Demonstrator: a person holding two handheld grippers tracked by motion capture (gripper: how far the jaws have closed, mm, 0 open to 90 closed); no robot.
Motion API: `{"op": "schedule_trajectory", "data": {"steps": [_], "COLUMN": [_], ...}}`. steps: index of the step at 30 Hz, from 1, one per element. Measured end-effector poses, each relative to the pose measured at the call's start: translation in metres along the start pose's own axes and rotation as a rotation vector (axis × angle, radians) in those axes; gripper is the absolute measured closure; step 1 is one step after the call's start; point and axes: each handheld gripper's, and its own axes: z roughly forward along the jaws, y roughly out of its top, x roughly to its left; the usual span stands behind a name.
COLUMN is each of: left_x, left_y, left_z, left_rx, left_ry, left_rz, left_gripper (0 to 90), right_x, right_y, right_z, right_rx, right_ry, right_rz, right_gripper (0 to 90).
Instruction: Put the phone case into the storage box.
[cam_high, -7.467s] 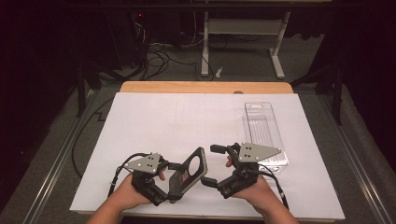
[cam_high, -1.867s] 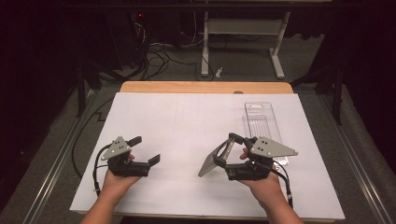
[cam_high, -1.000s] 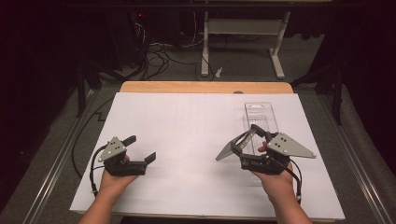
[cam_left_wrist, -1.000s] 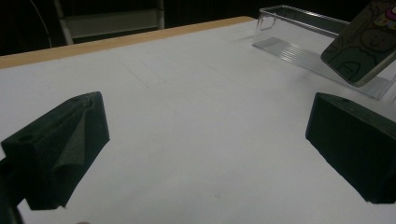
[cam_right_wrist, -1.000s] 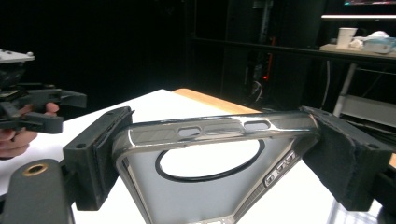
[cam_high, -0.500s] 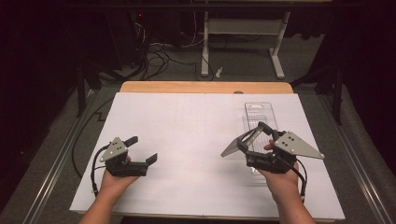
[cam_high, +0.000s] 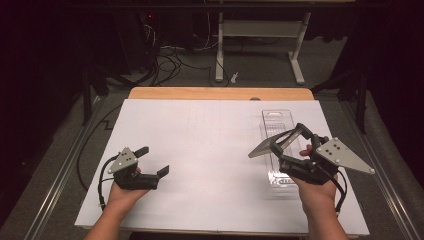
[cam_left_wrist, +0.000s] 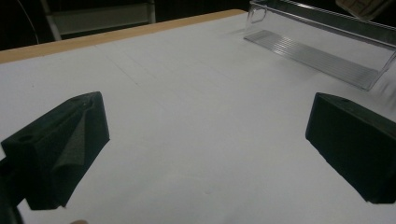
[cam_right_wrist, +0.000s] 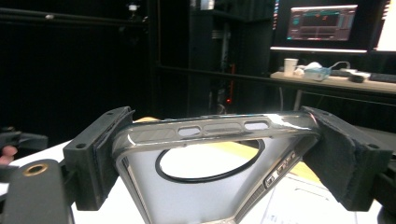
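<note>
Phone case (cam_high: 274, 146), clear with a dark rim and a black ring on its back panel: held off the surface (cam_high: 210, 140) over the right-hand side, just left of and partly over the clear plastic tray (cam_high: 276, 124). Right gripper (cam_high: 289, 150): fingers clamped on the case, one pad on each long side edge; in the right gripper view the case (cam_right_wrist: 210, 154) spans the gap between the two fingers (cam_right_wrist: 100, 154), its button cut-outs facing the camera, its back panel sloping down and away. In the high view the case tilts, its far end pointing toward the surface's left edge. Tray: long, narrow, ribbed floor, lying lengthwise toward the far right corner, resting on the surface. Left gripper (cam_high: 150, 162): near the front left corner, low over the surface, fingers (cam_left_wrist: 60, 154) wide apart with only bare surface between them; the tray (cam_left_wrist: 322, 51) appears well beyond them.
</note>
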Motion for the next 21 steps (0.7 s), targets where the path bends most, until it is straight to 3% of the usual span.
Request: {"op": "schedule_trajectory", "data": {"steps": [11, 21], "left_x": [-0.001, -0.003], "left_y": [0.0, 0.0], "left_z": [0.0, 0.001], "left_rx": [-0.002, 0.011], "left_ry": [0.001, -0.002], "left_rz": [0.001, 0.014], "left_gripper": [0.6, 0.6], "right_x": [-0.013, -0.025], "right_y": [0.007, 0.002], "right_z": [-0.012, -0.015], "right_rx": [-0.016, 0.009], "right_ry": [-0.082, -0.162], "right_rz": [-0.01, -0.026], "right_gripper": [13.7, 13.7]}}
